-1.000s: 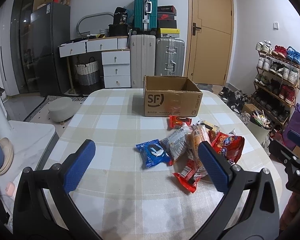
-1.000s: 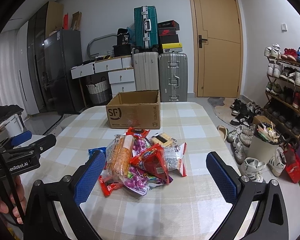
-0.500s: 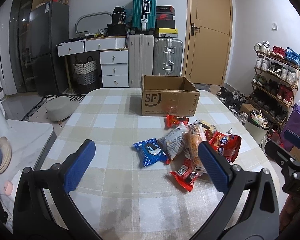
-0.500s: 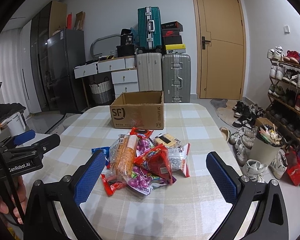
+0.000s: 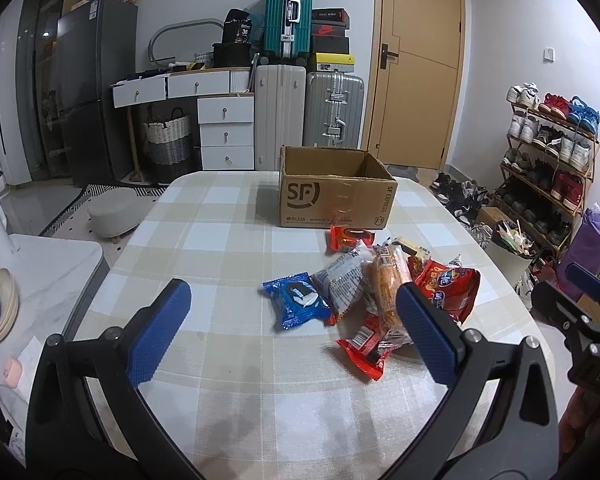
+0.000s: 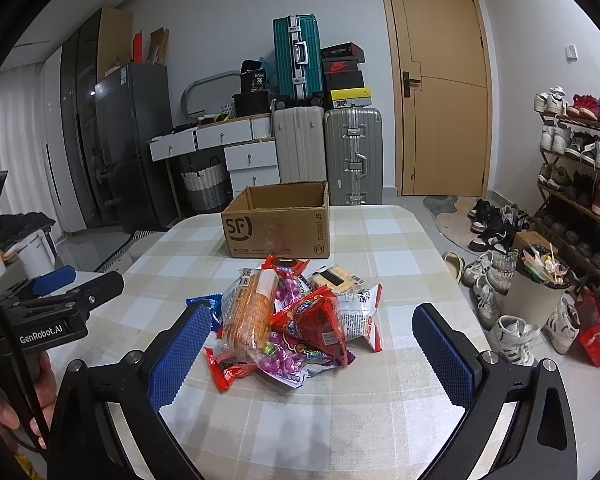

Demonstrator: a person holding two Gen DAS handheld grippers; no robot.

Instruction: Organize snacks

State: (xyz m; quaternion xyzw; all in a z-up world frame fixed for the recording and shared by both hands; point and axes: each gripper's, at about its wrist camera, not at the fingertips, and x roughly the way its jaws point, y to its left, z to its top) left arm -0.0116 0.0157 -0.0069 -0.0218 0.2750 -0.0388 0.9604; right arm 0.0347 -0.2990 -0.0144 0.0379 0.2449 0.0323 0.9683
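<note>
Left wrist view first: my left gripper [image 5: 292, 320] hangs above the checked table [image 5: 228, 216], jaws spread wide, nothing between the blue pads. The blue cookie pack [image 5: 298, 302] lies just ahead in the gap, a touch right of centre, flat on the cloth with its long axis slanting from far-left to near-right. The rest of the snack pile [image 5: 384, 292] sits off toward my right pad, which partly covers it. Beyond everything stands the open cardboard box [image 5: 336, 200], straight ahead and slightly right, well apart from the blue pack. My right gripper [image 5: 580, 312] shows at the right edge, off past the pile.

Now the right wrist view: my right gripper [image 6: 312, 336] is equally wide open and empty, and here the pile [image 6: 296, 320] lies squarely between the pads, just ahead. The long biscuit sleeve [image 6: 252, 308] runs near-to-far, pointing toward the box [image 6: 278, 224]; the red triangular bag [image 6: 316, 322] rides on top beside it. My left gripper [image 6: 60, 300] pokes in from the left, clear of the pile.

My read: the right is nearer the heap, the left nearer that lone blue pack. For the left, I'd turn the pads across the pack's short side before closing.
</note>
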